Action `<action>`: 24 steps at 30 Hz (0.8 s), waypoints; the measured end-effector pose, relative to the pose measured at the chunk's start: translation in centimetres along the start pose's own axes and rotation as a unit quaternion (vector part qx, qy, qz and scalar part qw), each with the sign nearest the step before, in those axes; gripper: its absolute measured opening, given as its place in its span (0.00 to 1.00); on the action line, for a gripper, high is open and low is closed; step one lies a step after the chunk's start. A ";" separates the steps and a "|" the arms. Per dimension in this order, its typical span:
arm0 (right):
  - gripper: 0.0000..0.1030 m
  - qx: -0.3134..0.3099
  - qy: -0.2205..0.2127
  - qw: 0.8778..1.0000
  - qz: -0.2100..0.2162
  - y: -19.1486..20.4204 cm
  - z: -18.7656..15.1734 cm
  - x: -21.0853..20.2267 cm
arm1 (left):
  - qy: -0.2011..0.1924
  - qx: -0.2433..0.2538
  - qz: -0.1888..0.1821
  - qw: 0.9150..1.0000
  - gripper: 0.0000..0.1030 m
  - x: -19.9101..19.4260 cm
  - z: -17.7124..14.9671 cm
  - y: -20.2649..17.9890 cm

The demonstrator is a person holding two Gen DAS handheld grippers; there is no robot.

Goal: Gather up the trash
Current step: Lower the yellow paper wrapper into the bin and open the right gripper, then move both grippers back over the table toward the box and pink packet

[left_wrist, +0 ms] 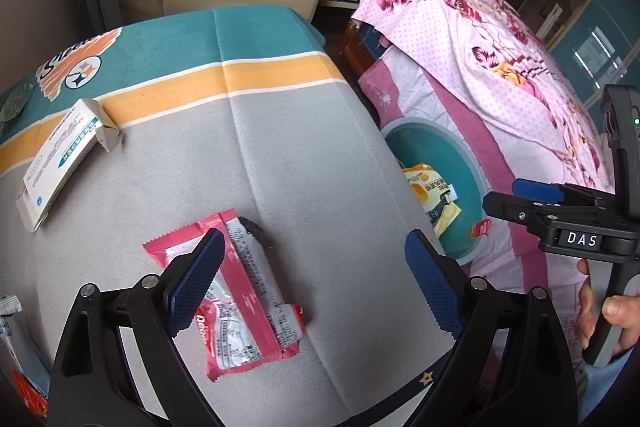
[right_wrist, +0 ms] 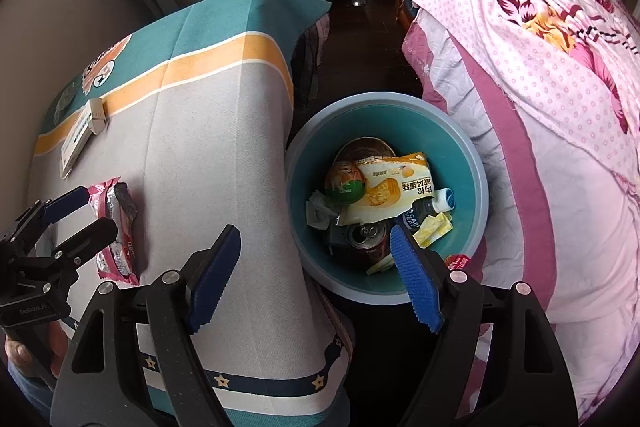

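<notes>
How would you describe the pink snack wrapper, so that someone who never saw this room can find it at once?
Start at the table under the grey, orange and teal tablecloth, which stands beside the teal trash bin. The pink snack wrapper lies flat on the grey part, near the front edge. Unlike the white cardboard box further back, it is crinkled foil, pink with a silver printed panel.

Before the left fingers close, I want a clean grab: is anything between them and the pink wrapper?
Nothing visible blocks it. The left gripper is open above the pink wrapper, which lies flat on the tablecloth, with no other item on top of it.
</notes>
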State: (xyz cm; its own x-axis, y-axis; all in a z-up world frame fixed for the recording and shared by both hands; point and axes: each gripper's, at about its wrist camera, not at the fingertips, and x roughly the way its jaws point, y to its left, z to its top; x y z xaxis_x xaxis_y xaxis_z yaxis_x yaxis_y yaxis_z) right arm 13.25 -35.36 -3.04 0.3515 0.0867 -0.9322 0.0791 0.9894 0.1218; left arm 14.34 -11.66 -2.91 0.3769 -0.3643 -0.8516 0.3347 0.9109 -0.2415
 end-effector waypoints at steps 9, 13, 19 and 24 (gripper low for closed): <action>0.73 -0.046 0.009 0.999 0.009 6.7 0.0 -0.3 | -0.019 -0.032 0.017 0.999 0.89 -3.4 -1.8 5.5; 0.73 -0.070 0.016 0.997 0.012 9.9 -0.3 0.0 | -0.022 -0.045 0.027 0.998 0.90 -4.3 -2.6 7.8; 0.74 -0.099 0.035 0.994 0.018 13.9 -0.8 1.1 | -0.022 -0.064 0.038 0.997 0.90 -5.3 -3.8 11.1; 0.74 -0.114 0.053 0.992 0.023 16.3 -1.1 2.5 | -0.021 -0.078 0.045 0.996 0.90 -5.8 -4.7 13.5</action>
State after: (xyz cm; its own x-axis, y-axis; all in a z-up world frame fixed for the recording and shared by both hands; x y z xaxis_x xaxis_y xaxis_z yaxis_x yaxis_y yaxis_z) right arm 14.44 -18.92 -3.77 0.2498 0.1326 -0.9592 -0.1519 0.9837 0.0964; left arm 12.61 3.64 -3.45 0.4360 -0.2849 -0.8537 0.1618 0.9579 -0.2371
